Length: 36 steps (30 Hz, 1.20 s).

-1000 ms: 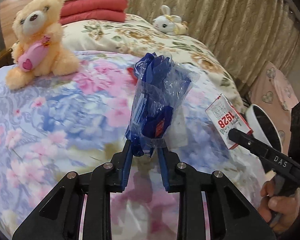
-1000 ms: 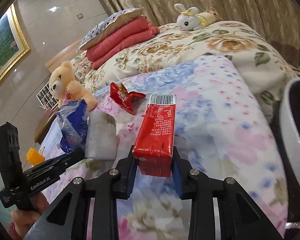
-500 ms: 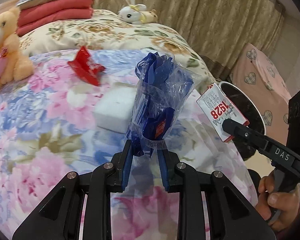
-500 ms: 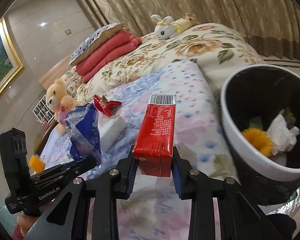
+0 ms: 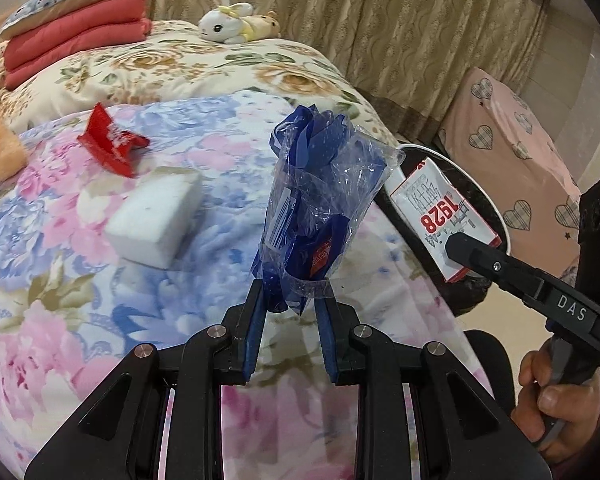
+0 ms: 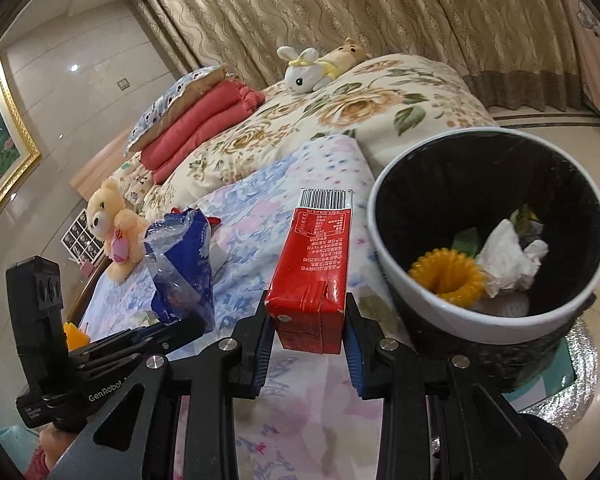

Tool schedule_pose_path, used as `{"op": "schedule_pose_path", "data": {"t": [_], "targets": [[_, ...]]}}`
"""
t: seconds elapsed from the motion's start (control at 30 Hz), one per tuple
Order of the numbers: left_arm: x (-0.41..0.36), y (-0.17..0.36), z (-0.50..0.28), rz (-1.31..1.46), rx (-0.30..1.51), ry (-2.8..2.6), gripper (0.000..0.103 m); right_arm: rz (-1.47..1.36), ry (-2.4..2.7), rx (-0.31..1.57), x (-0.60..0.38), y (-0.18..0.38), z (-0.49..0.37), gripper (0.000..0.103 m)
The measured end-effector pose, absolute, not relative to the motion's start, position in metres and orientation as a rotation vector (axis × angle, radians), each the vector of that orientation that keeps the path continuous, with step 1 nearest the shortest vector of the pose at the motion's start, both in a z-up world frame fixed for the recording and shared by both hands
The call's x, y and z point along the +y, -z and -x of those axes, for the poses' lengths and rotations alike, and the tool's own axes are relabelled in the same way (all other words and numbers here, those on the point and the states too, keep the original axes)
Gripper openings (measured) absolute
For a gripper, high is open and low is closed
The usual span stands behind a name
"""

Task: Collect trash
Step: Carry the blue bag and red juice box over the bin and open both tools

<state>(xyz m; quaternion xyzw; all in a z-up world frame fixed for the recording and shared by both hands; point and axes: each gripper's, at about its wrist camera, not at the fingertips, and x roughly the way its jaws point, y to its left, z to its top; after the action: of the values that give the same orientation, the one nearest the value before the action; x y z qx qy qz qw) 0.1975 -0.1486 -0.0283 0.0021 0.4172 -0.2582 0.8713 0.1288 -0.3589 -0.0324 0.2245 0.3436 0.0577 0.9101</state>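
Left wrist view: the left gripper point(image 5: 288, 304) is closed on the lower end of a crumpled blue plastic wrapper point(image 5: 320, 208), which stands up from the jaws above the floral bedspread point(image 5: 60, 280). To the right, the right gripper point(image 5: 466, 250) carries a red carton point(image 5: 440, 220) in front of the waste bin point(image 5: 488, 204), whose white rim shows beyond the bed edge. Two pieces lie uncollected on the bedspread — a red wrapper point(image 5: 110, 148) and a white foam block point(image 5: 156, 220), near each other but apart.

Right wrist view: the right gripper point(image 6: 306, 328) is clamped on the base of the red carton point(image 6: 314, 268), held upright just left of the waste bin point(image 6: 488, 240). The bin already holds a yellow ridged ring point(image 6: 446, 272) and crumpled tissue point(image 6: 508, 256). The left gripper point(image 6: 180, 326) with its blue plastic wrapper point(image 6: 184, 264) sits alongside, lower left.

Assessment: both items are gripped low so they clear the rim — deposit appears next, carton nearer.
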Motion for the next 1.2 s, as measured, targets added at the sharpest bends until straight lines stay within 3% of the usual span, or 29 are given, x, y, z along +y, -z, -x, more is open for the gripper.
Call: {"op": "schedule_pose_path", "data": {"t": [1.2], "targets": [[-0.261, 0.007, -0.203, -0.100, 0.868, 0.693, 0.023, -0.467, 0.056, 0.686, -0.456, 0.030, -0.110, 0.032]]}}
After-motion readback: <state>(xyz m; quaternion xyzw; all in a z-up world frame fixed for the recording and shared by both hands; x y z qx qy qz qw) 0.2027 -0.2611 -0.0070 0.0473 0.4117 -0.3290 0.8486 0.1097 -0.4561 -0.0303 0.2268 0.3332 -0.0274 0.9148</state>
